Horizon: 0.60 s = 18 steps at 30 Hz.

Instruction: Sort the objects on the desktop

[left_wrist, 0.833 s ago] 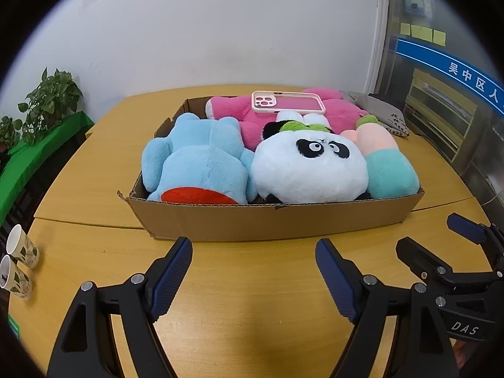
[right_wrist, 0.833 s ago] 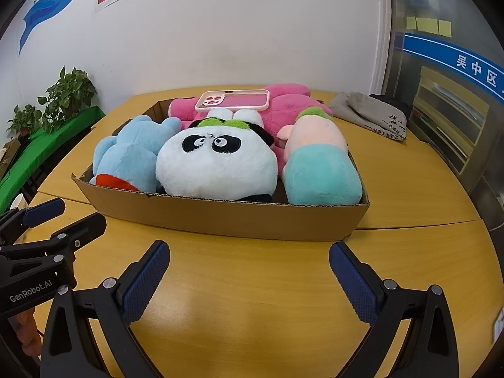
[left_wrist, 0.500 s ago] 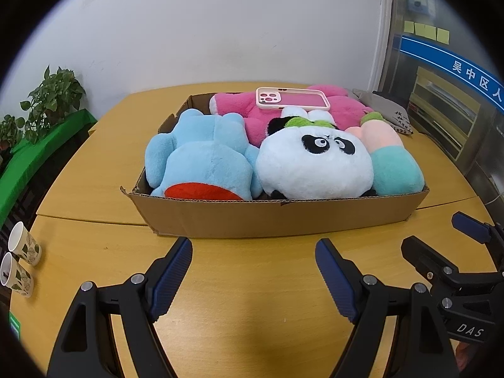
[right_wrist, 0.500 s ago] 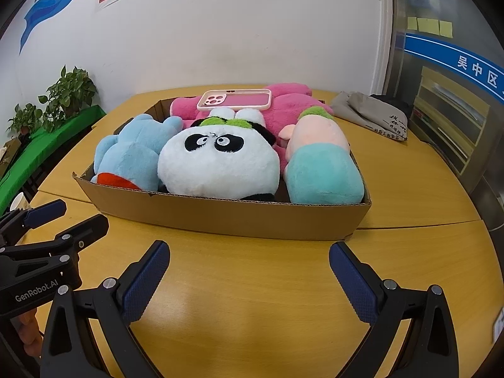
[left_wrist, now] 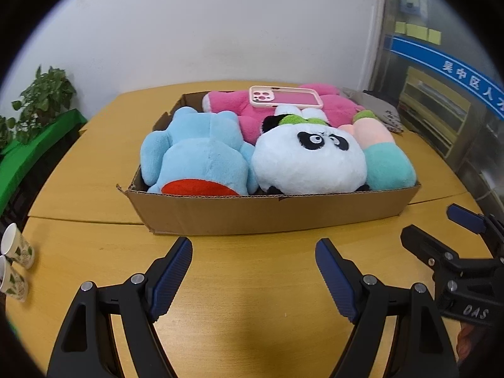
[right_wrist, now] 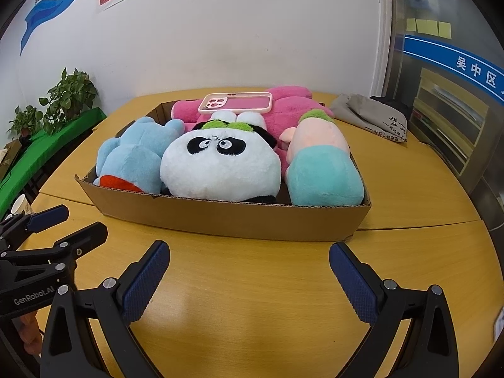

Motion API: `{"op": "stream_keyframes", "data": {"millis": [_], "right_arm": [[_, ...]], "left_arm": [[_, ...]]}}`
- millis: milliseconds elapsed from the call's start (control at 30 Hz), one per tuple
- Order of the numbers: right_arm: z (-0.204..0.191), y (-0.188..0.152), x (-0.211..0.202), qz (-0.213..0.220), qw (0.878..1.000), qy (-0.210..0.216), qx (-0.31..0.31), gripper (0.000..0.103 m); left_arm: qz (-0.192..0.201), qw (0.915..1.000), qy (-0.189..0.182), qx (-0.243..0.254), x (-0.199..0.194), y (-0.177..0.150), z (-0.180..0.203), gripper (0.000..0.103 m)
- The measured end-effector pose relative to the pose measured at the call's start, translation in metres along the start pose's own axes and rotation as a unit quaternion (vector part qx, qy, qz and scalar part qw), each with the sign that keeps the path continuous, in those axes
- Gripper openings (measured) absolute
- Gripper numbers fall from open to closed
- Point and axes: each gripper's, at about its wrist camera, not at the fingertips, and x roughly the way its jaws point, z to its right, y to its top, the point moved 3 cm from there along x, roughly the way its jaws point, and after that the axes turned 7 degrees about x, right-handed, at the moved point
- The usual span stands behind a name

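A shallow cardboard box (left_wrist: 277,212) (right_wrist: 239,220) stands on the wooden table and holds a blue plush (left_wrist: 195,157) (right_wrist: 132,154), a panda plush (left_wrist: 308,160) (right_wrist: 220,163), a pink plush (left_wrist: 233,107) (right_wrist: 293,104) and a peach-and-teal plush (left_wrist: 384,157) (right_wrist: 321,163). A pink phone case (left_wrist: 285,97) (right_wrist: 236,102) lies on the pink plush. My left gripper (left_wrist: 253,253) is open and empty, just short of the box's near wall. My right gripper (right_wrist: 249,253) is open and empty, also in front of the box. Each gripper shows in the other's view, the right one (left_wrist: 441,233) and the left one (right_wrist: 72,223).
Two paper cups (left_wrist: 15,264) stand at the table's left edge. A grey folded bag (right_wrist: 375,116) lies at the back right. Potted plants (right_wrist: 66,97) on a green ledge stand left of the table. A glass cabinet is at the right.
Both grippers have edged slightly forward toward the box, the left one shifting a little. Both stay open and empty. Nothing in the box has moved.
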Motion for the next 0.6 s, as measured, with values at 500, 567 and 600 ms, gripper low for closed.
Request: {"op": "stream_keyframes", "data": {"millis": [500,567,600], "right_arm": [[0.095,-0.014,-0.029,0.052,0.997,0.058,-0.012,0.103],[0.133,-0.023,-0.024,0.038,0.997,0.060,-0.028,0.103],[0.151,-0.028,-0.021,0.031,0.997,0.060,-0.036,0.103]], "left_arm": [[-0.029,0.9995,-0.009,0.013,-0.003,-0.085,-0.159,0.081],[-0.043,0.9990,-0.010,0.009,0.004,-0.100,-0.176,0.081],[-0.051,0.9986,-0.011,0.008,0.009,-0.108,-0.184,0.081]]}}
